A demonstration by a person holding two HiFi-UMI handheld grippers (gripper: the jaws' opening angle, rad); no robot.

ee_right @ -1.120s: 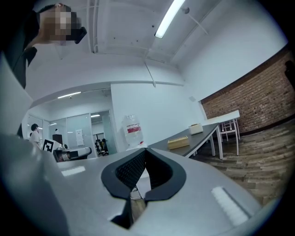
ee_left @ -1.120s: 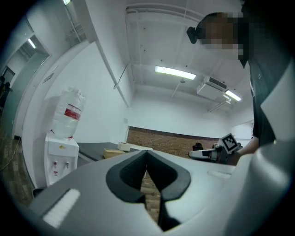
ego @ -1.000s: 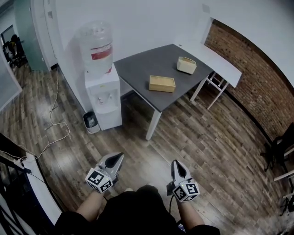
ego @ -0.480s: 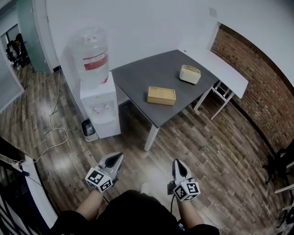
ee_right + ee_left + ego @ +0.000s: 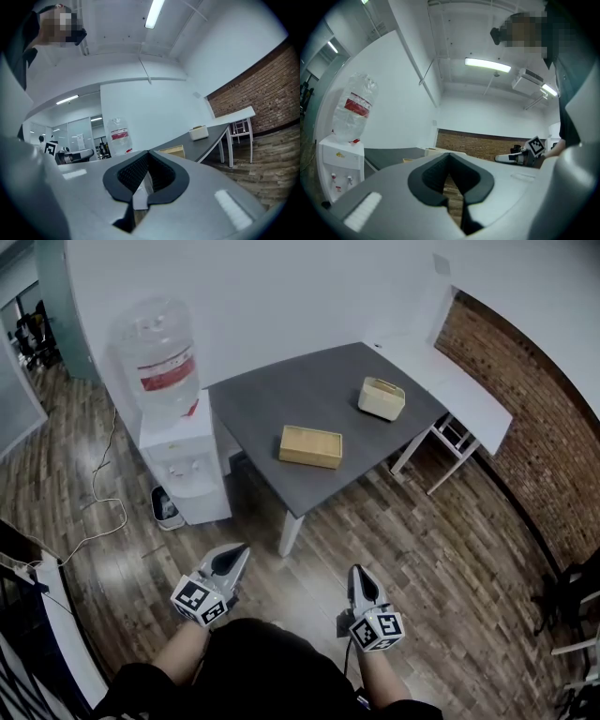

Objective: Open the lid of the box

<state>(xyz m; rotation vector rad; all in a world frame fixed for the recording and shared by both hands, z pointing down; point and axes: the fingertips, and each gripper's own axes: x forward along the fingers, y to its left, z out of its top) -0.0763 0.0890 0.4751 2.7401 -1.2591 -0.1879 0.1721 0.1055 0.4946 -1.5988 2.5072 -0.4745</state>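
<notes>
Water dispenser (image 5: 178, 460) with bottle (image 5: 157, 357) stood at left, small bin (image 5: 165, 505) on the floor beside it. Left gripper (image 5: 232, 557) was held low over the wood floor (image 5: 422, 549), fingers together, nothing between them. Grey desk (image 5: 272, 395) was ahead, well apart from both grippers. Wooden box (image 5: 310, 446) lay near the desk's front edge, lid closed; cream container (image 5: 382, 398) sat farther back to its right. Right gripper (image 5: 359, 575) had its fingers together too, empty. Brick wall (image 5: 539, 437) at far right.
</notes>
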